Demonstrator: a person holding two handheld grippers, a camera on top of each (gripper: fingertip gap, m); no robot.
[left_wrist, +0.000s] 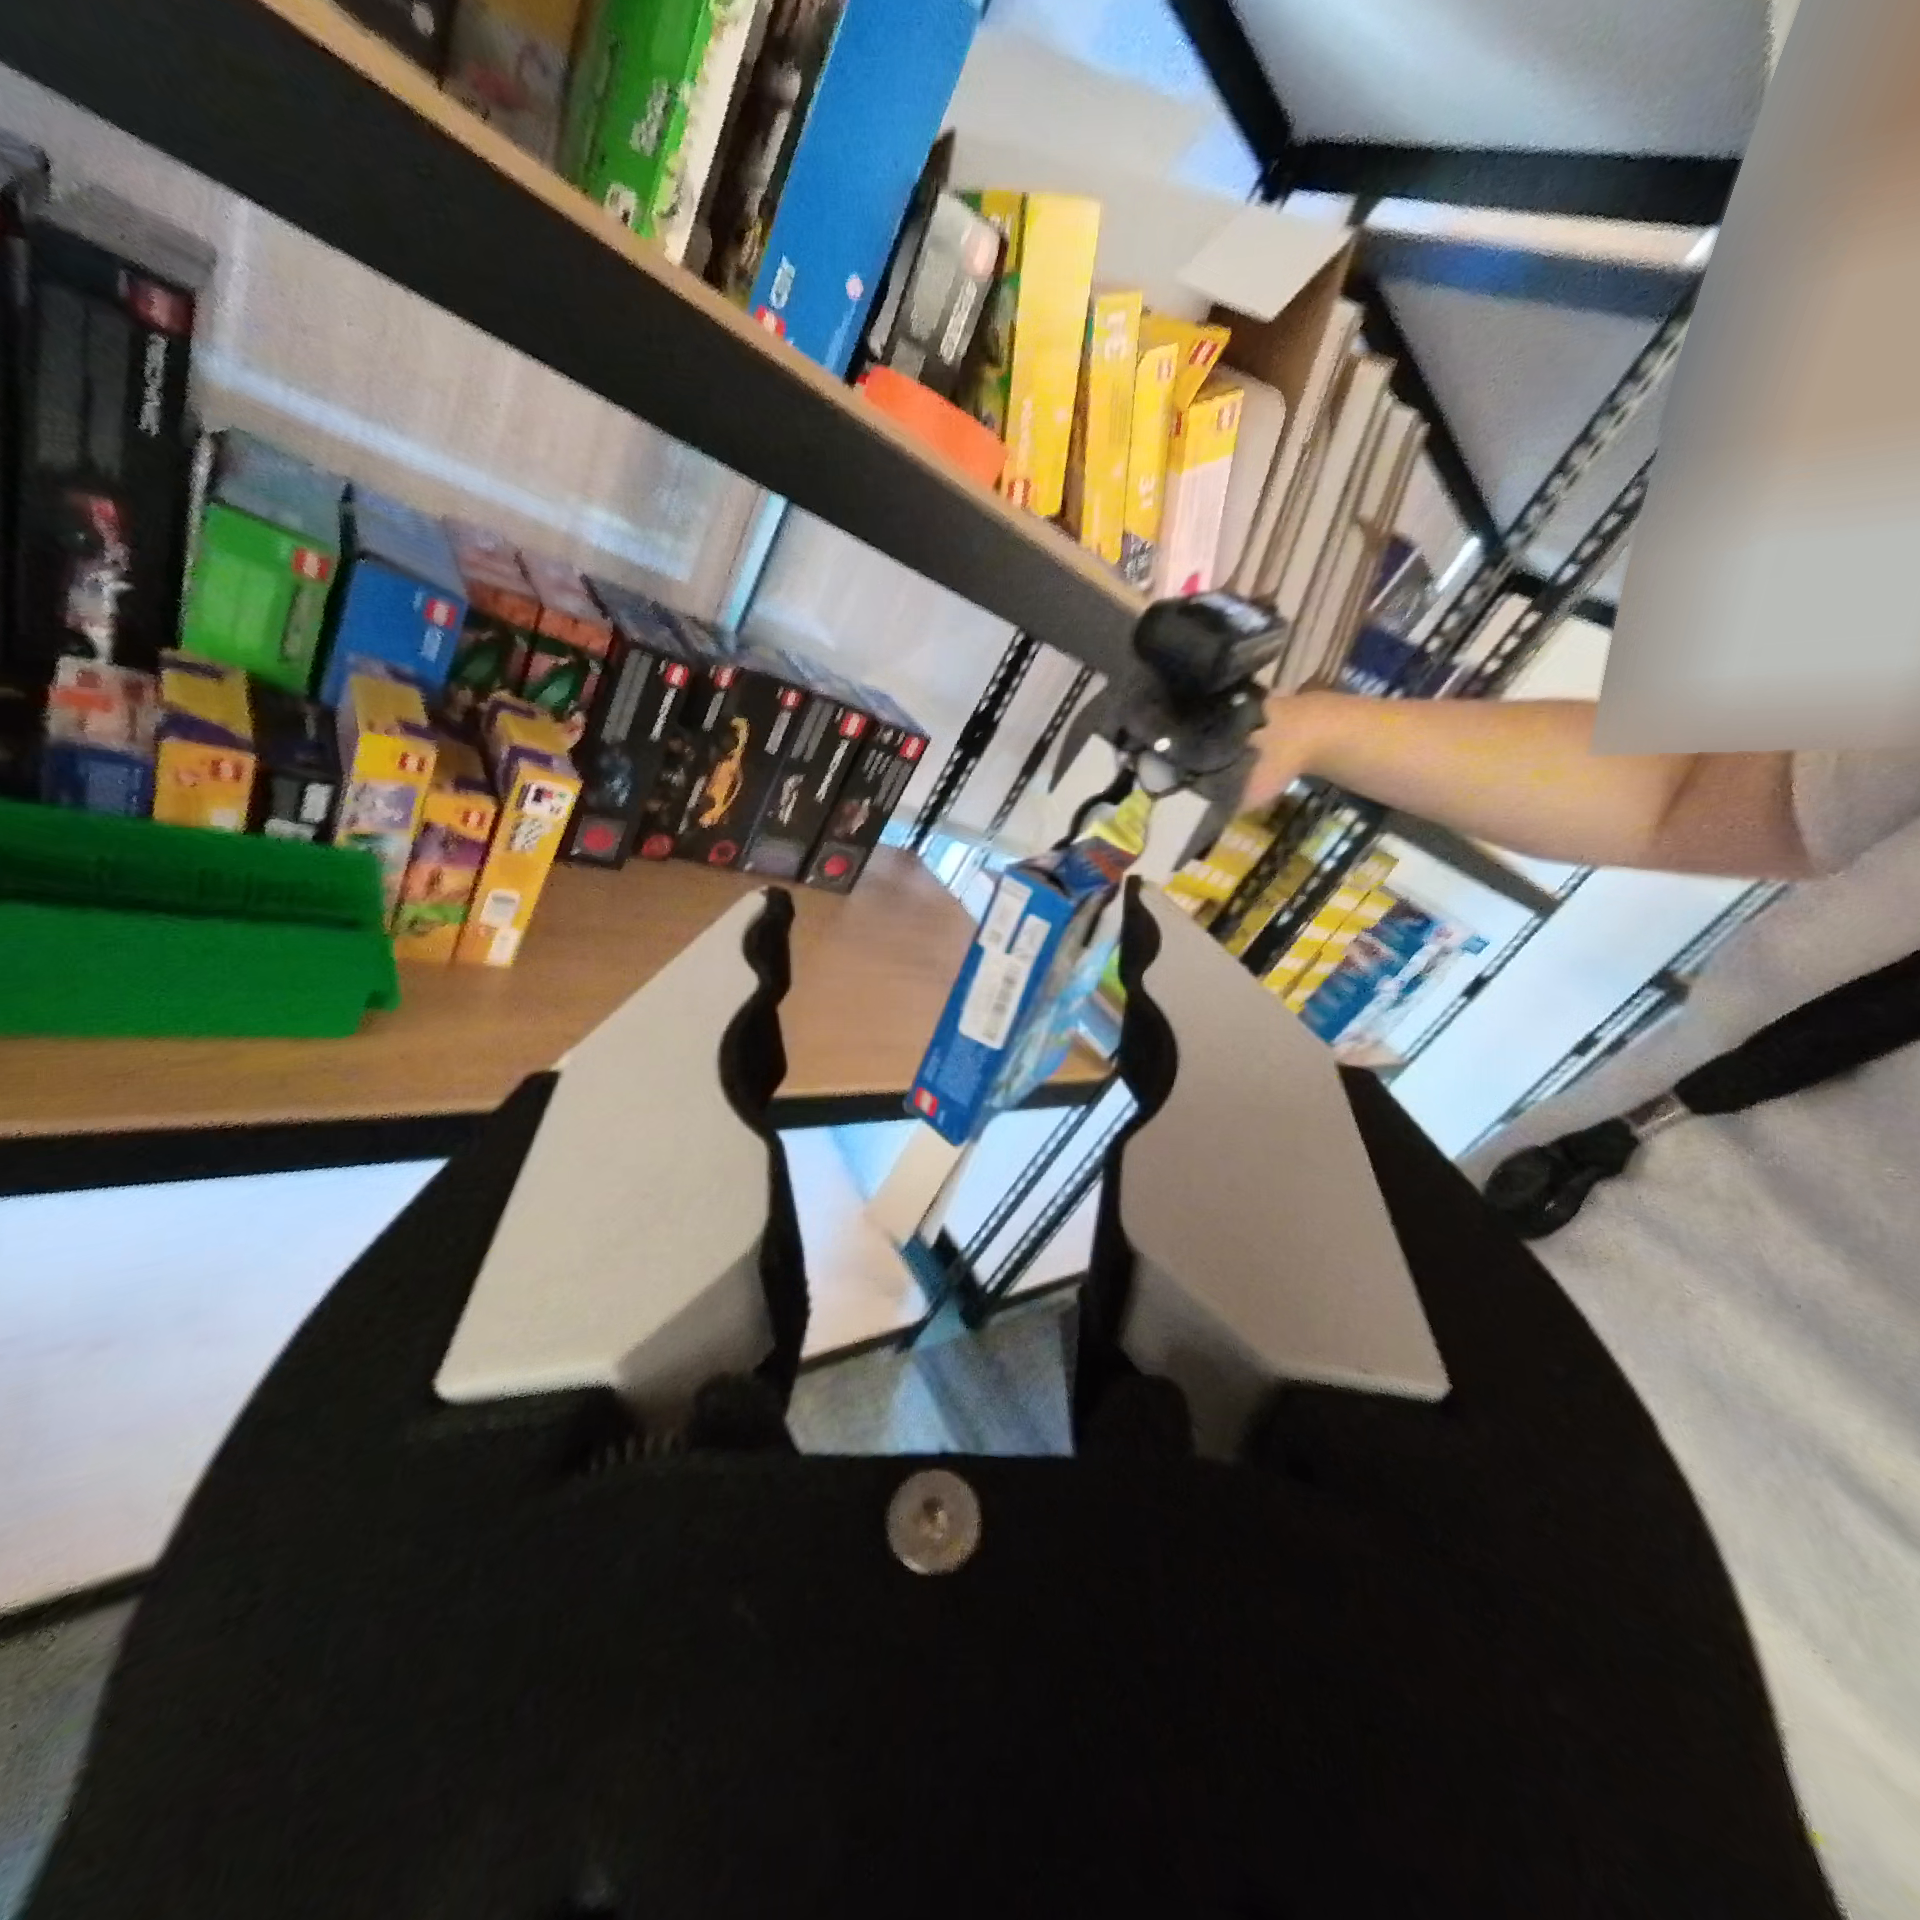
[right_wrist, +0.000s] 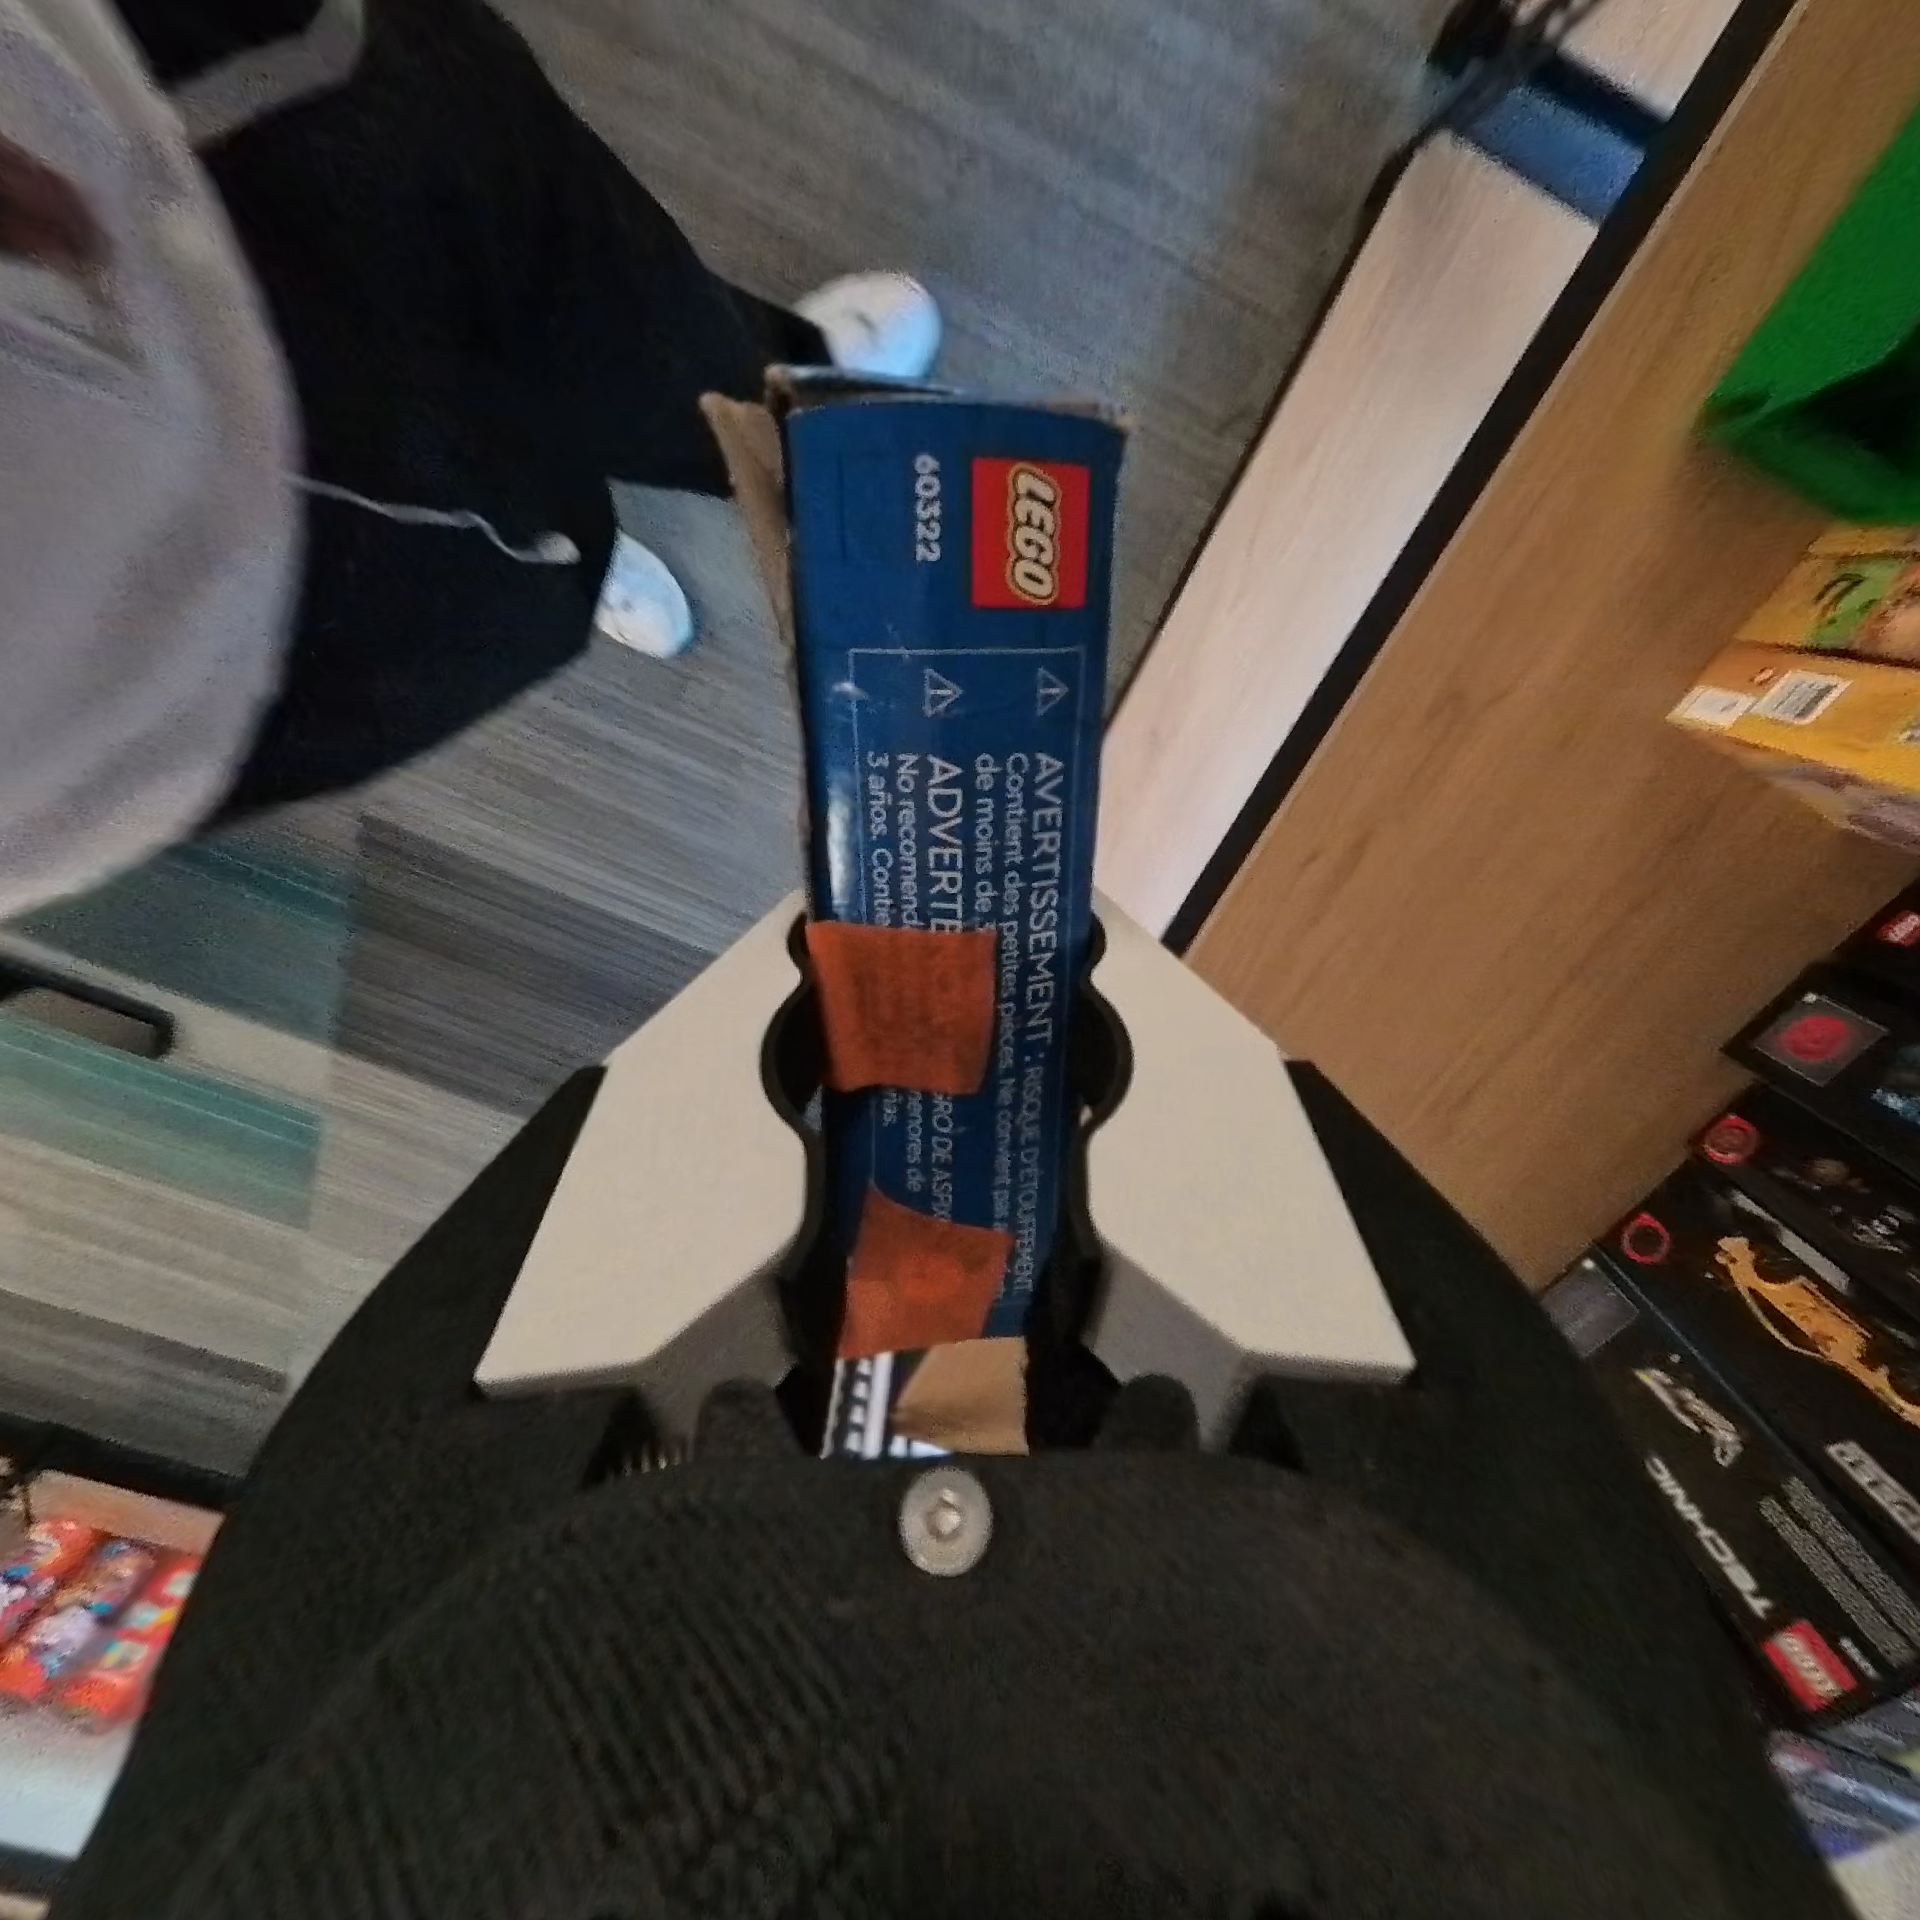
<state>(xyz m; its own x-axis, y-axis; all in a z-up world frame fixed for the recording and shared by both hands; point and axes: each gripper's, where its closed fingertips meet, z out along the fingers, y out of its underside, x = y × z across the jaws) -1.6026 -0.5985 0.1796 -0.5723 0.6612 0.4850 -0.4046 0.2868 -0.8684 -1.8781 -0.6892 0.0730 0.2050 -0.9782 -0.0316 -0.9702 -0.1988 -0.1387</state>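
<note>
My right gripper (right_wrist: 951, 935) is shut on a narrow blue toy box (right_wrist: 945, 675) with two orange tape patches, held in the air over the grey floor, beside the shelf's edge. In the left wrist view the same blue box (left_wrist: 1023, 997) hangs below the right gripper (left_wrist: 1174, 774), just off the front right end of the wooden shelf board (left_wrist: 644, 997). My left gripper (left_wrist: 951, 914) is open and empty. It points at the held box from a short way back, in front of the board's edge.
Rows of black, yellow and blue boxes (left_wrist: 727, 769) stand at the back of the shelf board, with green plates (left_wrist: 177, 925) at the left. An upper shelf (left_wrist: 644, 312) carries more boxes. A person's arm (left_wrist: 1475, 769), legs and shoes (right_wrist: 644, 603) are close by. Spacing between my two grippers at the tips: around 30 cm.
</note>
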